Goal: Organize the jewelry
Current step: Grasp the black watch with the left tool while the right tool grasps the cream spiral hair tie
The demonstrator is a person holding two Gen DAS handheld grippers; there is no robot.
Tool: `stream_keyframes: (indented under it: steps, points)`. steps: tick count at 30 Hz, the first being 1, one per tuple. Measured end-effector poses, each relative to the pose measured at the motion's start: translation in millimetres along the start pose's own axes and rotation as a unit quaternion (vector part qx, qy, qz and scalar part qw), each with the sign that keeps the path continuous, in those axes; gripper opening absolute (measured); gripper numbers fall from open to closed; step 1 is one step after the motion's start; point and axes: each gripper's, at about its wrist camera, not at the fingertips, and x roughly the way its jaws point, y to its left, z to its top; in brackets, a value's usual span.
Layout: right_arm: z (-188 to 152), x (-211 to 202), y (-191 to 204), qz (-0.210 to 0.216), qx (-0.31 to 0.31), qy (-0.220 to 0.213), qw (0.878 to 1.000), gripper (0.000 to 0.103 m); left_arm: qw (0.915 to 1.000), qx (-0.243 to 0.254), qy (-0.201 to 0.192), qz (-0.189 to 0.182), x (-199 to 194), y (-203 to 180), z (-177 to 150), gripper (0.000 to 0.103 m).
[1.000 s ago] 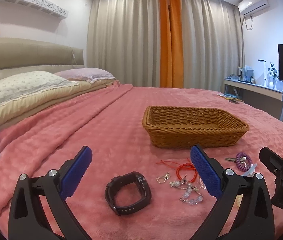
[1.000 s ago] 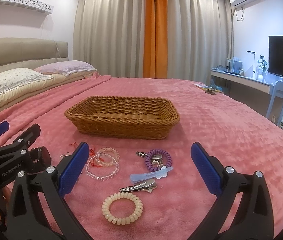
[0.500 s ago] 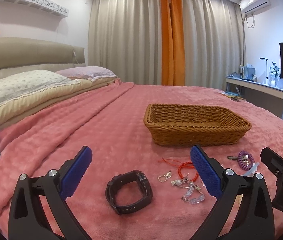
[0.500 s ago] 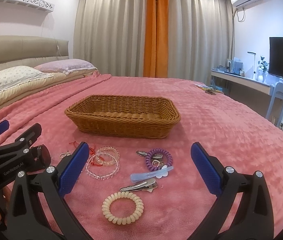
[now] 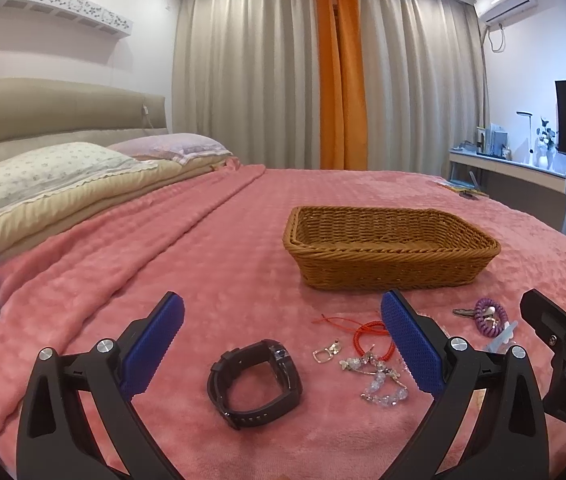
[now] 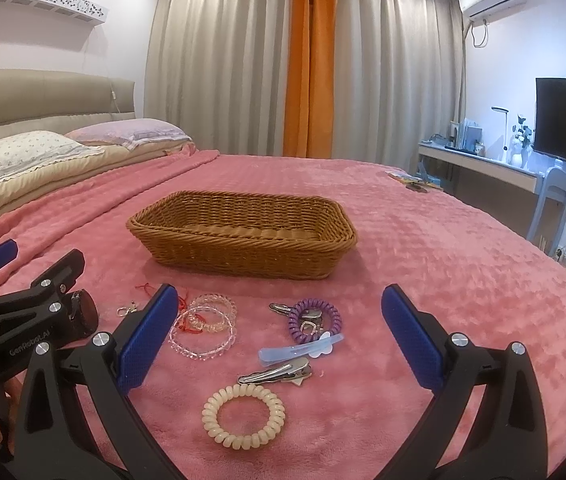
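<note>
Clearly we are at the start: our left gripper [image 5: 283, 344] and right gripper [image 6: 275, 336] both gape empty above jewelry scattered on the bedspread [image 6: 463, 272]. Next, we should lower onto the watch [image 5: 255, 384], then carry it to the basket [image 5: 391, 256].

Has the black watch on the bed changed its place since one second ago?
No. In the left wrist view the black watch lies in the same spot beside the small silver clasp, in front of the wicker basket; only the camera shifted slightly.
</note>
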Motion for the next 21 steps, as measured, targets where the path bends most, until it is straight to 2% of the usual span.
stream_keyframes:
  steps: [4,6,8,11,13,15,16,17,19,20,21]
  points:
    - [1.8,2.7,-1.9,0.001,0.004,0.006,1.000,0.097,0.9996,-0.010,0.017,-0.021,5.1,3.7,0.0,0.096]
    - [3.6,4.0,-5.5,0.003,0.009,0.011,1.000,0.096,0.9975,-0.030,0.040,-0.050,8.5,14.2,3.1,0.096]
    - [6.6,6.4,-11.3,0.007,0.019,0.022,1.000,0.094,0.9943,-0.047,0.062,-0.073,10.8,33.2,10.6,0.095]
    - [9.8,11.9,-24.1,0.022,0.040,0.047,0.998,0.085,0.9910,-0.062,0.090,-0.077,17.8,66.1,25.1,0.089]
    - [11.0,19.2,-33.8,0.033,0.055,0.073,0.995,0.076,0.9822,-0.102,0.116,-0.107,25.5,97.0,30.5,0.089]
    - [9.8,27.0,-38.5,0.039,0.059,0.103,0.992,0.071,0.9752,-0.133,0.125,-0.126,30.6,116.6,28.3,0.089]
    - [7.5,30.9,-39.6,0.043,0.058,0.122,0.990,0.067,0.9710,-0.142,0.140,-0.132,36.1,122.0,25.4,0.087]
    - [4.5,33.5,-38.0,0.047,0.056,0.138,0.988,0.062,0.9670,-0.143,0.160,-0.138,43.3,122.6,21.8,0.077]
    - [-5.7,34.3,-33.8,0.056,0.048,0.172,0.982,0.053,0.9582,-0.138,0.204,-0.146,57.5,115.7,11.6,0.066]
    - [-11.2,32.0,-32.6,0.057,0.048,0.179,0.981,0.051,0.9547,-0.136,0.219,-0.149,62.0,113.4,8.1,0.056]
    - [-17.6,28.3,-31.7,0.059,0.050,0.184,0.980,0.048,0.9486,-0.132,0.239,-0.160,66.8,106.4,1.5,0.051]
